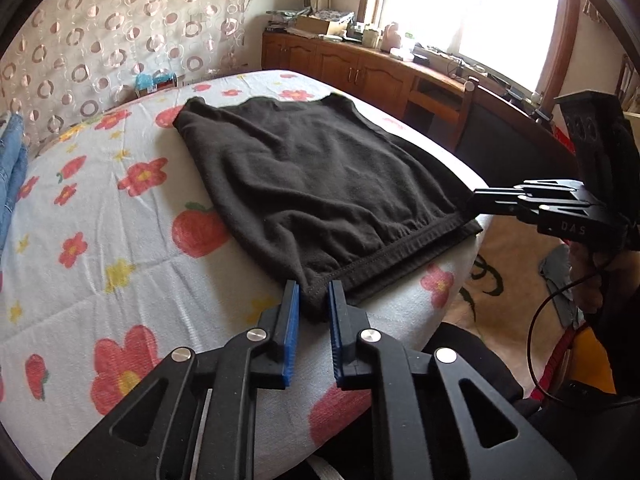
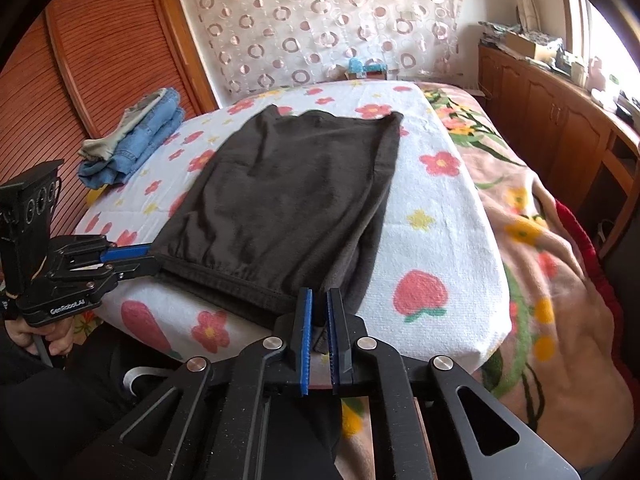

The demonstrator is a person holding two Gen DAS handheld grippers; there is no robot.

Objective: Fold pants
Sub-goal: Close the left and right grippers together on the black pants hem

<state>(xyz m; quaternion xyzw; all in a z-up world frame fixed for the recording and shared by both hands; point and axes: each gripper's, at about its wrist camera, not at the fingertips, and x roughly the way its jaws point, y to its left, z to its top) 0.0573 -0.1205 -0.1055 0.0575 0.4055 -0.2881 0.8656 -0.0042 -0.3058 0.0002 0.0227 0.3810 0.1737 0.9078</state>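
Observation:
Black pants (image 1: 304,176) (image 2: 288,200) lie flat on a white flower-print cloth (image 1: 100,216) (image 2: 432,216), with the elastic waistband along the near edge. My left gripper (image 1: 314,292) is shut on the waistband's left corner, and dark fabric fills the gap between its blue pads. From the right wrist view, this left gripper (image 2: 154,258) pinches the same corner from the side. My right gripper (image 2: 319,300) is shut on the waistband's right corner, which hangs over the cloth's near edge. In the left wrist view, the right gripper (image 1: 476,200) grips that corner.
Folded blue jeans (image 2: 136,140) (image 1: 10,168) are stacked at the far left of the cloth. A floral blanket (image 2: 540,240) drapes down the right side. Wooden cabinets (image 1: 352,68) with clutter stand under a bright window. A dark chair (image 1: 504,140) sits beyond the bed's right edge.

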